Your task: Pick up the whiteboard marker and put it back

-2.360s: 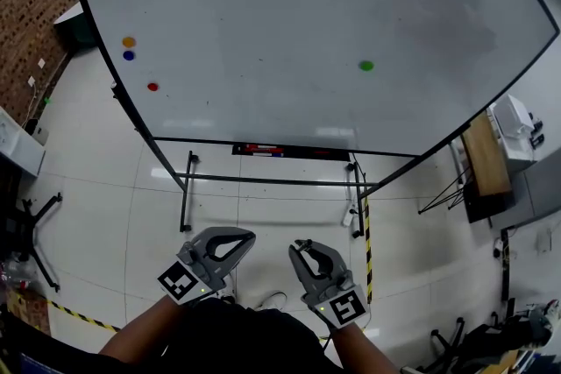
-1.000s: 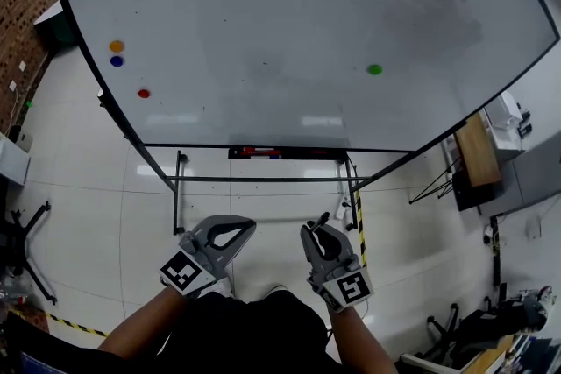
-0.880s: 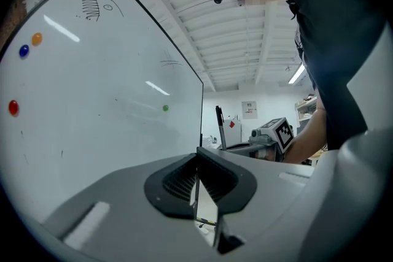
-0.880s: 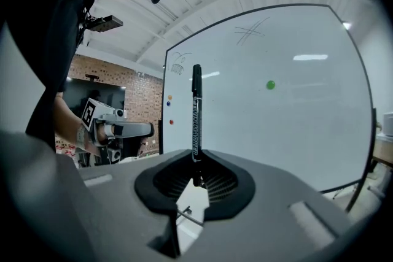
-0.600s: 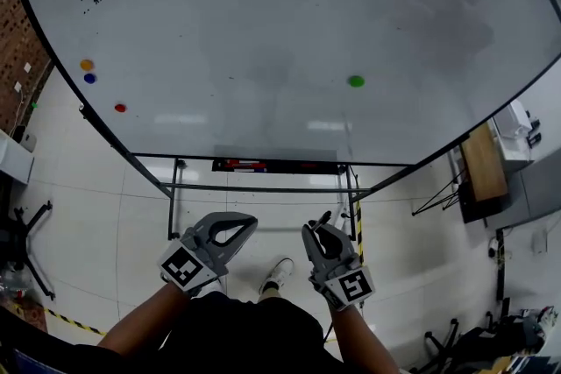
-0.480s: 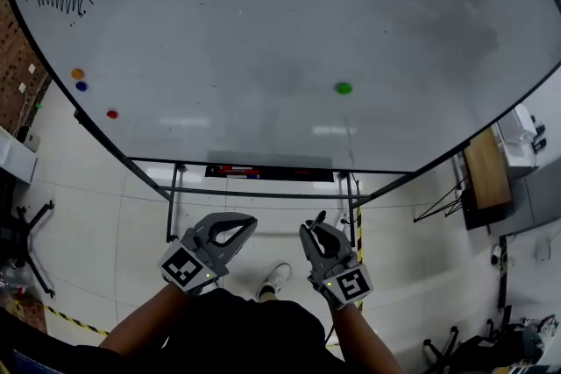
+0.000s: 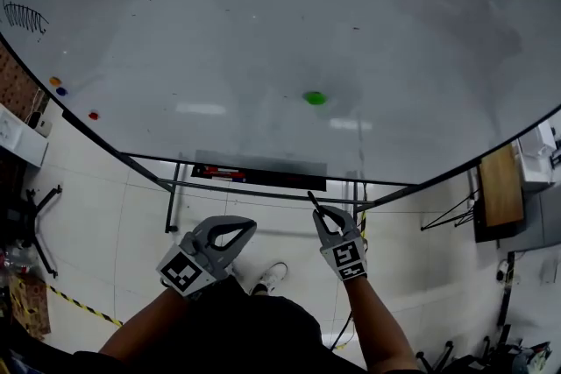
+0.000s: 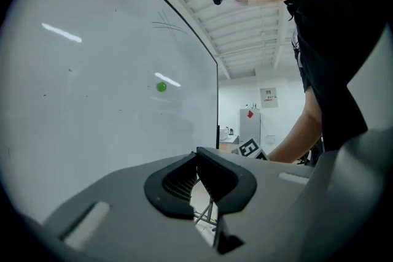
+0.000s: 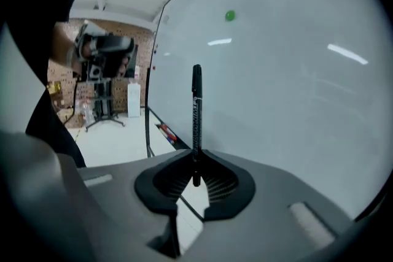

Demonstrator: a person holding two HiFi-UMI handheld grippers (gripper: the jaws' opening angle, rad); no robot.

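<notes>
A black whiteboard marker [image 9: 196,112] stands upright between the pads of my right gripper [image 9: 196,157], which is shut on its lower end. In the head view the right gripper [image 7: 323,213] holds the marker [image 7: 313,201] just short of the black tray [image 7: 289,180] under the big whiteboard [image 7: 263,31]. Red and blue markers [image 7: 223,173] lie in the tray. My left gripper [image 7: 251,228] hovers lower left, level; its jaws [image 8: 198,153] meet at the tips with nothing between them.
A green magnet [image 7: 314,98] sticks to the board, with small magnets [image 7: 60,86] at far left. The board's black stand legs [image 7: 172,204] reach the tiled floor. A wooden desk [image 7: 500,188] is at right and striped floor tape [image 7: 81,305] at lower left.
The whiteboard has come closer and fills more of the head view. My right gripper has carried the marker forward toward the tray. The left gripper came along, staying shut.
</notes>
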